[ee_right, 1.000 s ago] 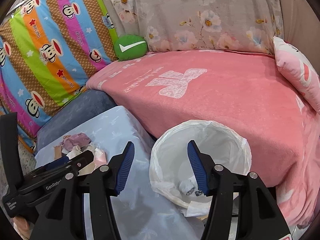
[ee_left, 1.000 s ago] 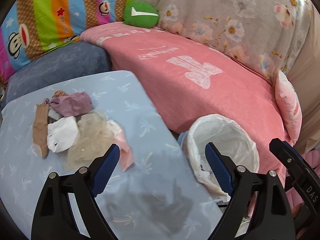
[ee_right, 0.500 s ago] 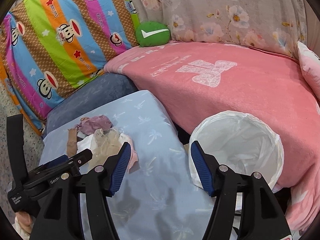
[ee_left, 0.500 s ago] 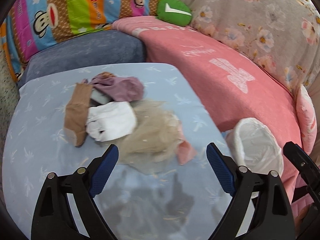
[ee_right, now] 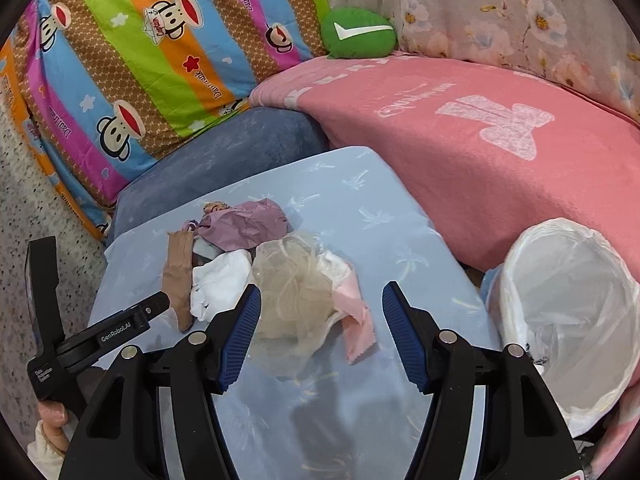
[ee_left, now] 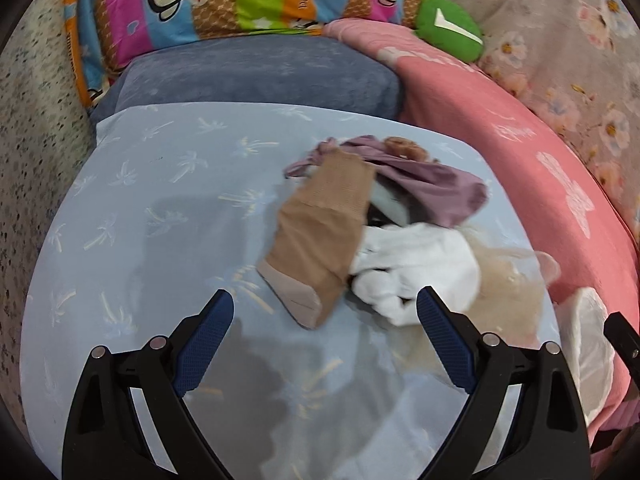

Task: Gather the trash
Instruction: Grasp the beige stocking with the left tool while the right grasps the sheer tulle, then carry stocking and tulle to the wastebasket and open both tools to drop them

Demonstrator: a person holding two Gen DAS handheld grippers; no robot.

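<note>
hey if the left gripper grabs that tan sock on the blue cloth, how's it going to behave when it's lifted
The tan sock lies flat and creased, so it will probably droop limply from the left gripper. It looks thin, likely very light. Its right edge overlaps the white cloth, which might drag along.

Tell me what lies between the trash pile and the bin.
In the right wrist view, only bare blue tablecloth lies between the trash pile and the bin.
</note>
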